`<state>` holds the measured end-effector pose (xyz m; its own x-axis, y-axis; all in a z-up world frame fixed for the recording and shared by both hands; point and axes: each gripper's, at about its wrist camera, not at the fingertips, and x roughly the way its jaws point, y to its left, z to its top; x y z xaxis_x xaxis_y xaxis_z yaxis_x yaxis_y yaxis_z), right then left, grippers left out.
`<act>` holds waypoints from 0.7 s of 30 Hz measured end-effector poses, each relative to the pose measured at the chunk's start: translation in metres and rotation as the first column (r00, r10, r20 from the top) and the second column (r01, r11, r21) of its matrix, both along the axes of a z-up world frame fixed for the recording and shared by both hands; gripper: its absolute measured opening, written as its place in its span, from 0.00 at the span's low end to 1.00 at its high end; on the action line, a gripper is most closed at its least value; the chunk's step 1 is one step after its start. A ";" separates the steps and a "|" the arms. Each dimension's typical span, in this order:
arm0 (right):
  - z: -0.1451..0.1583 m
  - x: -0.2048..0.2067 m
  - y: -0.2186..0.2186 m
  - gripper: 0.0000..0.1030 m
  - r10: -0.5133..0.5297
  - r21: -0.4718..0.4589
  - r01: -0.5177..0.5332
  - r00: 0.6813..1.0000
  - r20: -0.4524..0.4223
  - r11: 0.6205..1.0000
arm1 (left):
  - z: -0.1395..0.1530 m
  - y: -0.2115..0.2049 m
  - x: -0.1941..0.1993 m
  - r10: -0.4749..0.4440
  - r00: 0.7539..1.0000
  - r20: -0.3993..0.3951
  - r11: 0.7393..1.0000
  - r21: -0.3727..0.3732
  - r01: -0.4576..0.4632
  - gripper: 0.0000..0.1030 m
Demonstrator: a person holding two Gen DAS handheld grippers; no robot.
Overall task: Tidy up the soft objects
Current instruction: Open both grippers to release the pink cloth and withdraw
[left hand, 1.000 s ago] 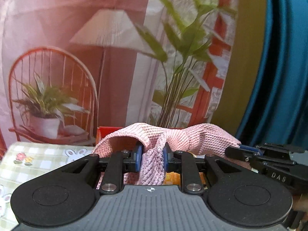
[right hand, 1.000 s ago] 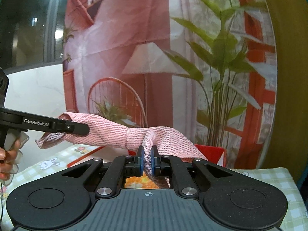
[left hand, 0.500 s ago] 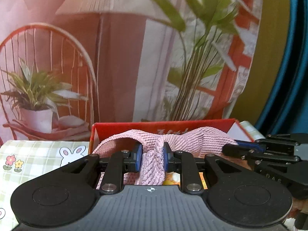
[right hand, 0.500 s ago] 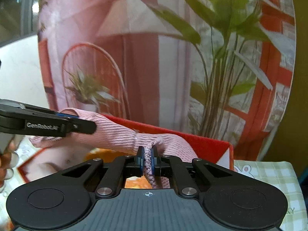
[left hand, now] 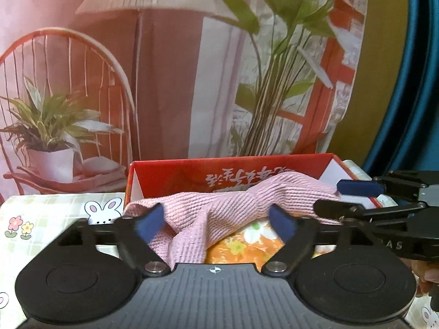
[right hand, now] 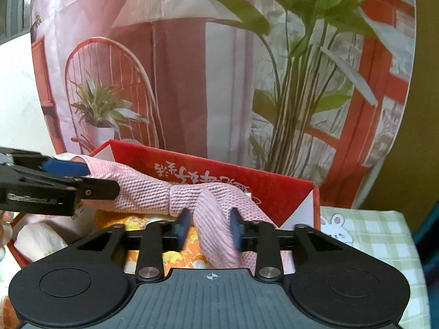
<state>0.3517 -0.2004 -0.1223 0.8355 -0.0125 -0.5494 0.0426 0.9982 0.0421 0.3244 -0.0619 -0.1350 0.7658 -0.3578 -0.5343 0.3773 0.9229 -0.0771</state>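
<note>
A pink knitted cloth [left hand: 219,208] lies draped inside the red box [left hand: 175,175], over an orange flowered cloth [left hand: 241,246]. My left gripper [left hand: 216,223] is open, its blue pads spread wide either side of the pink cloth. In the right wrist view the pink cloth [right hand: 153,194] lies across the red box [right hand: 274,192] and my right gripper [right hand: 210,230] is open around a fold of it. The right gripper also shows at the right in the left wrist view [left hand: 354,197], and the left gripper at the left in the right wrist view [right hand: 82,178].
The box stands on a green checked tablecloth with bunny prints [left hand: 55,211], also seen in the right wrist view [right hand: 365,233]. A printed backdrop with a chair, a lamp and plants [left hand: 192,68] hangs close behind the box. Pale soft items [right hand: 35,241] lie at the box's left end.
Both grippers came down with the pink cloth into the red box. Both have opened and let go of the cloth, which now rests on the orange cloth.
</note>
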 end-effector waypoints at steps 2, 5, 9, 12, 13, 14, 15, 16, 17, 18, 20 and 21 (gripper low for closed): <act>0.003 -0.007 0.004 0.56 0.005 -0.024 -0.005 1.000 0.011 1.000 | 0.003 -0.002 -0.009 0.004 1.000 0.016 1.000 0.019 -0.004 1.00; 0.007 -0.018 0.007 0.71 0.002 -0.043 -0.001 1.000 0.022 0.999 | 0.005 -0.002 -0.022 0.004 0.999 0.034 0.999 0.044 -0.005 1.00; 0.012 -0.034 0.006 0.93 -0.019 -0.038 0.021 0.999 0.039 0.999 | 0.009 0.001 -0.041 0.006 0.998 0.057 0.999 0.052 -0.009 1.00; 0.016 -0.049 0.005 0.99 -0.036 -0.023 0.037 0.997 0.064 0.999 | 0.012 0.003 -0.056 0.016 0.997 0.080 0.998 0.055 -0.021 1.00; 0.017 -0.054 0.004 0.99 -0.040 -0.016 0.041 0.997 0.071 0.999 | 0.013 0.004 -0.060 0.019 0.996 0.087 0.998 0.053 -0.024 1.00; 0.018 -0.058 0.003 1.00 -0.045 -0.009 0.045 0.996 0.076 0.999 | 0.014 0.004 -0.065 0.022 0.995 0.094 0.998 0.049 -0.027 1.00; 0.018 -0.063 0.003 1.00 -0.050 -0.005 0.051 0.995 0.081 0.999 | 0.016 0.005 -0.071 0.026 0.995 0.100 0.999 0.044 -0.031 1.00; 0.018 -0.069 0.002 1.00 -0.057 -0.002 0.057 0.995 0.085 0.998 | 0.017 0.006 -0.075 0.032 0.994 0.105 0.999 0.038 -0.036 1.00; 0.018 -0.073 0.002 1.00 -0.063 -0.001 0.063 0.994 0.088 0.998 | 0.018 0.007 -0.080 0.040 0.993 0.111 0.999 0.032 -0.043 1.00; 0.018 -0.078 0.002 1.00 -0.067 0.000 0.067 0.993 0.092 0.998 | 0.019 0.008 -0.086 0.050 0.992 0.117 0.998 0.027 -0.053 1.00; 0.017 -0.089 0.002 1.00 -0.073 0.002 0.073 0.992 0.105 0.997 | 0.021 0.009 -0.095 0.072 0.990 0.125 0.997 0.016 -0.074 1.00; 0.016 -0.094 0.002 1.00 -0.076 0.003 0.076 0.991 0.114 0.997 | 0.021 0.009 -0.100 0.084 0.988 0.127 0.996 0.012 -0.086 1.00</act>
<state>0.2572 -0.1980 -0.1061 0.8893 -0.0792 -0.4504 0.1134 0.9923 0.0494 0.2240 -0.0525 -0.1141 0.8548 -0.2798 -0.4372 0.3031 0.9528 -0.0173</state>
